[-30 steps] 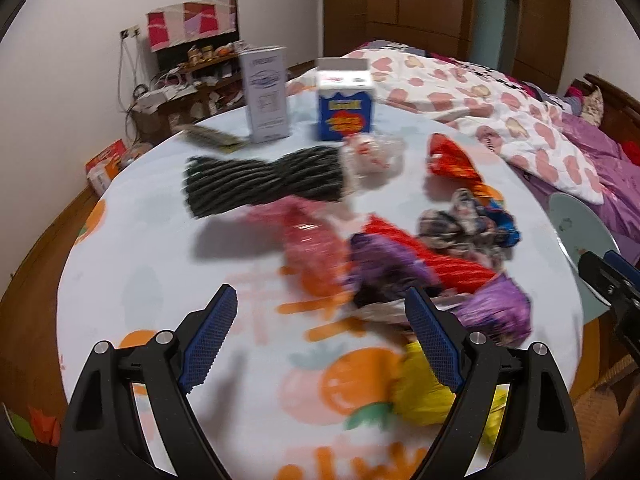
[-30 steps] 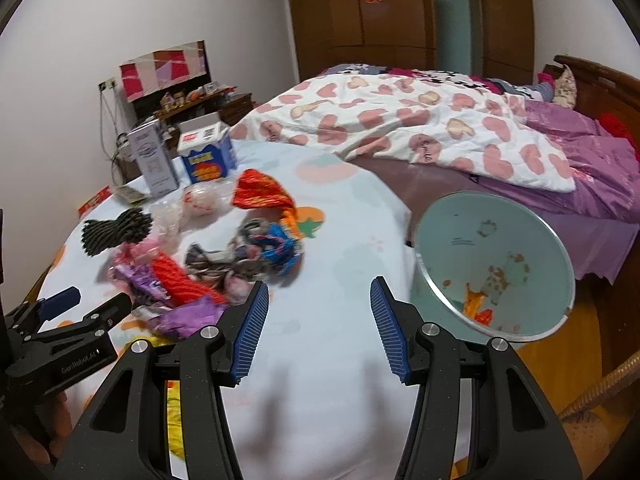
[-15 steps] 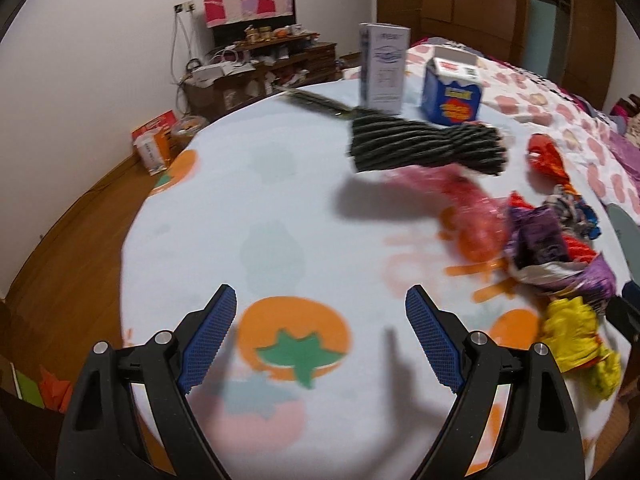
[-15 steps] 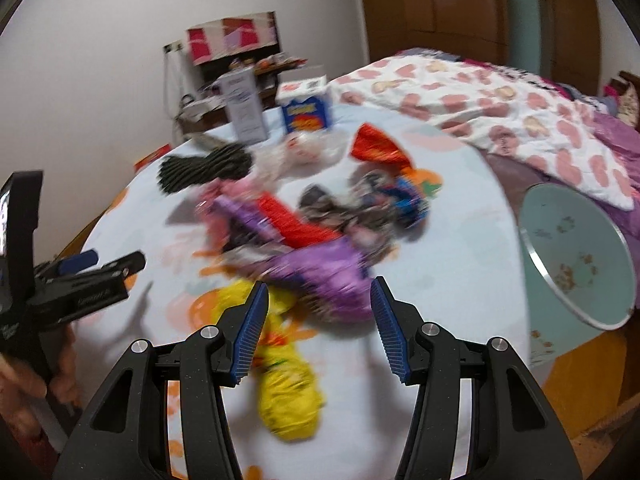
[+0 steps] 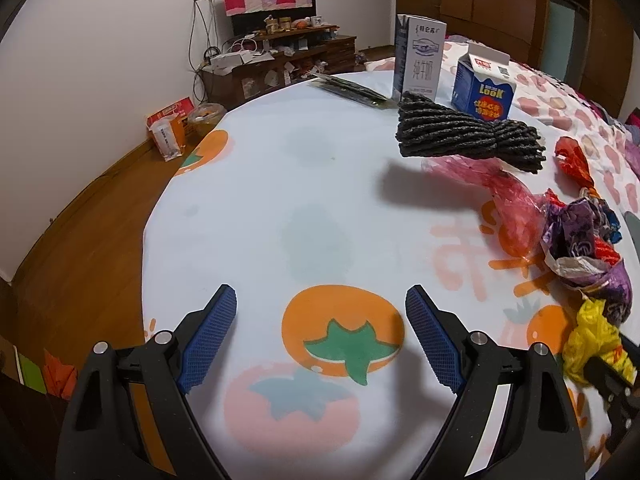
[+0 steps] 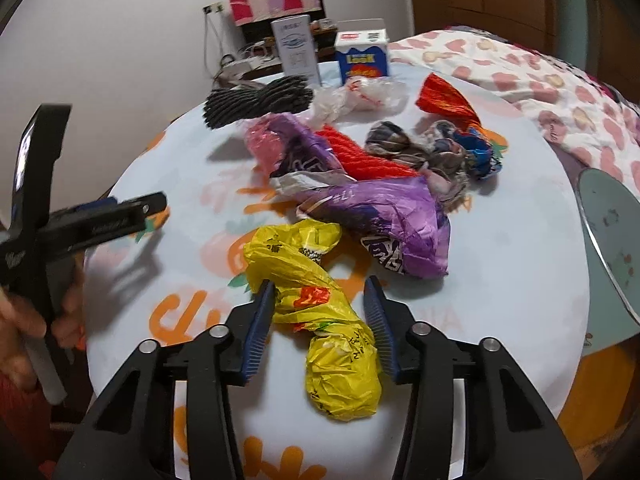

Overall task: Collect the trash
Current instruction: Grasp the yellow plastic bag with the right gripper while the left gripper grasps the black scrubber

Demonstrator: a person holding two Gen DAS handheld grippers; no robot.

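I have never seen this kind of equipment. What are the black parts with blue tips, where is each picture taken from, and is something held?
A person holds one two-finger gripper in each hand; each carries a camera looking along its fingers. The left gripper is open over bare tablecloth. The right gripper has just been closing around a yellow plastic bag; its left pad touches the bag, the right one not clearly yet. Further back lie a purple wrapper, a dark rope bundle and two cartons. A bin stands at the right edge.
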